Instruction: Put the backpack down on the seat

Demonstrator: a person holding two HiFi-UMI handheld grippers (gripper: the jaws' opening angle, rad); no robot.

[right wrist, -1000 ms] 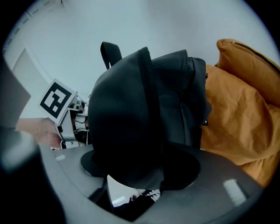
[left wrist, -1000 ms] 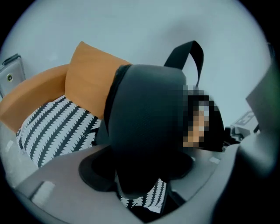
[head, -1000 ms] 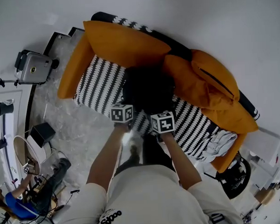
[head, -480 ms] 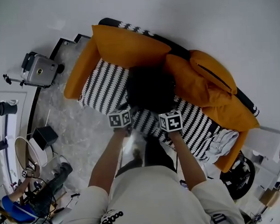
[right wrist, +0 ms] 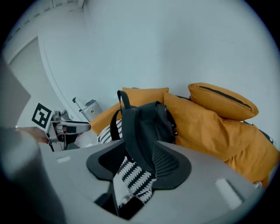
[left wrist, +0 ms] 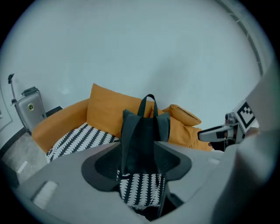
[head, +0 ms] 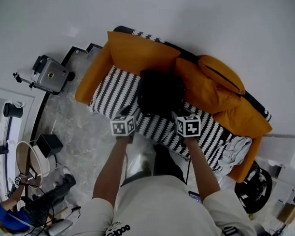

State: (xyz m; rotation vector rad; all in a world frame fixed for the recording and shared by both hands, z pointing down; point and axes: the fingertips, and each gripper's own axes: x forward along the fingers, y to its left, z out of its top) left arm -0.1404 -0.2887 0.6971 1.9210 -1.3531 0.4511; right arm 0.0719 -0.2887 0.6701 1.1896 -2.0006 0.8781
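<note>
The black backpack (head: 158, 93) stands upright on the striped seat (head: 108, 94) of the sofa and leans against the orange back cushions (head: 140, 52). In the left gripper view the backpack (left wrist: 144, 131) shows its straps and top loop. My left gripper (head: 129, 112) sits at the seat's front edge, left of the pack. My right gripper (head: 180, 115) sits at the pack's front right. Both stand open with their jaws closing. Only striped seat shows between the left gripper's (left wrist: 142, 173) jaws and between the right gripper's (right wrist: 140, 168) jaws.
A silver suitcase (head: 52, 75) stands left of the sofa. White cloth (head: 234, 150) lies at the seat's right end, below piled orange cushions (head: 218, 81). A black box (head: 48, 143) and cables clutter the marble floor at the left. The person's legs are against the sofa front.
Both grippers have drawn back from the backpack and moved apart. The backpack stays upright on the seat, free of both.
</note>
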